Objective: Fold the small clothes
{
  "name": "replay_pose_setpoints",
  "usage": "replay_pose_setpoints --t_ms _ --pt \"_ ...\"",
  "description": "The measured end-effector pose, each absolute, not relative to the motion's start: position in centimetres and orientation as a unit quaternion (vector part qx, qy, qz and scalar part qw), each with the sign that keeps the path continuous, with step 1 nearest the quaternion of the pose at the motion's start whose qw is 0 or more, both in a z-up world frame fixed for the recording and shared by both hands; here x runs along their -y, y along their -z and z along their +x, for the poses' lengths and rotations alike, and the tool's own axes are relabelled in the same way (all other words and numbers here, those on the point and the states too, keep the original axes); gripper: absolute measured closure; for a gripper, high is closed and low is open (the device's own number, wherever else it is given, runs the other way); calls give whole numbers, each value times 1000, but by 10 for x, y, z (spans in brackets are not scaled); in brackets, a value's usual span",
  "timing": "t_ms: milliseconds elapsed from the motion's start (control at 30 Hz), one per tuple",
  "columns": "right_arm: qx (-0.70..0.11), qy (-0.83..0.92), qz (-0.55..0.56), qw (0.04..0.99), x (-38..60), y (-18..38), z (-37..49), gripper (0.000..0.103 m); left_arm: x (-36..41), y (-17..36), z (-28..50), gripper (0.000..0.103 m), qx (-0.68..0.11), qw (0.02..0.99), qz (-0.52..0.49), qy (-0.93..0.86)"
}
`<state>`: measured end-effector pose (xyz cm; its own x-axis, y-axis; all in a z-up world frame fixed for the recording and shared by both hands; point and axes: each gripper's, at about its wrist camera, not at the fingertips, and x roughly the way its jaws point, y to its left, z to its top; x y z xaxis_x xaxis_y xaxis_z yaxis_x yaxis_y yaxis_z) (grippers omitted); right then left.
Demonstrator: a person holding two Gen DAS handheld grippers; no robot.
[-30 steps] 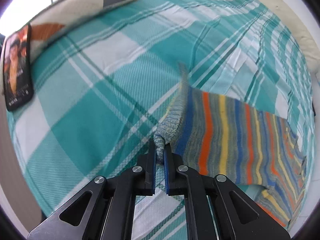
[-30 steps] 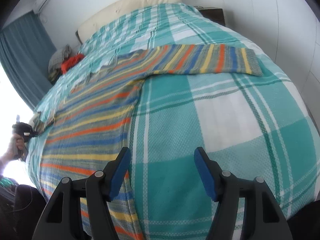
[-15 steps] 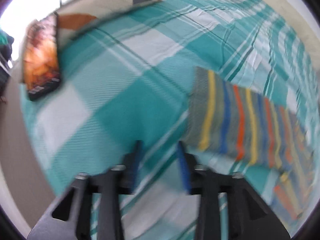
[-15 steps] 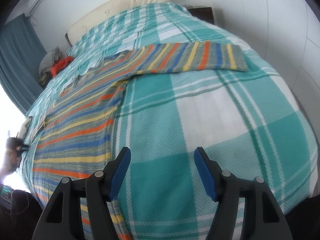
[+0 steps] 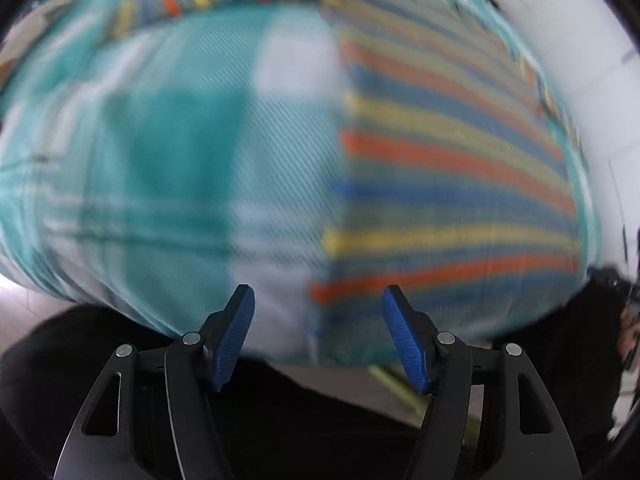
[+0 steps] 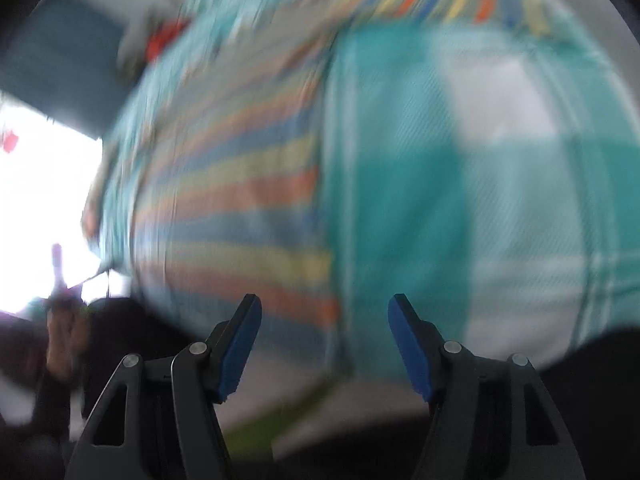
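- A home bedroom, apparently, though both views are badly blurred.
- A bed under a teal-and-white checked cover (image 6: pixel 460 184).
- White walls (image 5: pixel 592 52) behind it.
- A dark curtain (image 6: pixel 60 64) beside a bright window.

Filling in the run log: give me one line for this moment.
left gripper: open, empty | right gripper: open, empty | striped sweater: flat on plaid bedspread | both views blurred

orange, yellow, blue striped sweater (image 5: pixel 452 168) on teal-and-white plaid bedspread (image 5: pixel 192 152).

left gripper (image 5: pixel 318 332): fingers spread wide, holding nothing (blurred view) | right gripper (image 6: pixel 325 344): likewise
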<state>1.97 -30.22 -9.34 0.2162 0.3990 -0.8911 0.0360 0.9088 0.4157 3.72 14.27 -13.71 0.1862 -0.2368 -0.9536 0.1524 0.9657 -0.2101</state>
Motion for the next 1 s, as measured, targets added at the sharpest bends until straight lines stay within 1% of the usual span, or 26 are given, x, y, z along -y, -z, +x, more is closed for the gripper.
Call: replay_pose_setpoints --t_ms 67,167,200,233,267,300,333,433,633,733,867,933,1000 --pt "-631 -128 144 752 289 99 17 37 -131 150 32 34 -633 764 -12 122" --pt "-647 -130 129 740 275 115 25 37 -128 153 33 37 -629 766 -37 130" --pt "-650 -141 130 735 269 121 29 38 -127 156 33 46 -631 764 -40 132" --pt "-651 -147 130 733 264 124 31 44 -123 159 33 65 -635 760 -38 134" --pt "-652 -149 129 732 261 126 32 59 -121 162 31 78 -641 753 -36 141" --pt "-654 -152 125 731 258 127 34 72 -119 163 30 97 -644 751 -32 146" --pt "-655 -152 123 730 258 127 35 99 -119 163 27 98 -645 749 -30 149" --pt "-664 -138 112 727 259 126 31 100 -126 154 24 99 -647 750 -22 137" --pt "-684 -140 69 713 247 107 14 100 -137 130 10 100 -649 748 12 140" --pt "-685 -133 63 713 245 107 13 100 -137 141 19 100 -658 743 25 121" --pt "-699 -100 96 702 260 140 26 100 -128 163 35 99 -671 735 22 95" --pt "-700 -94 109 700 260 144 30 100 -123 164 37 95 -670 738 21 83" --pt "-695 -94 106 705 258 141 29 99 -121 163 36 87 -670 739 17 74"
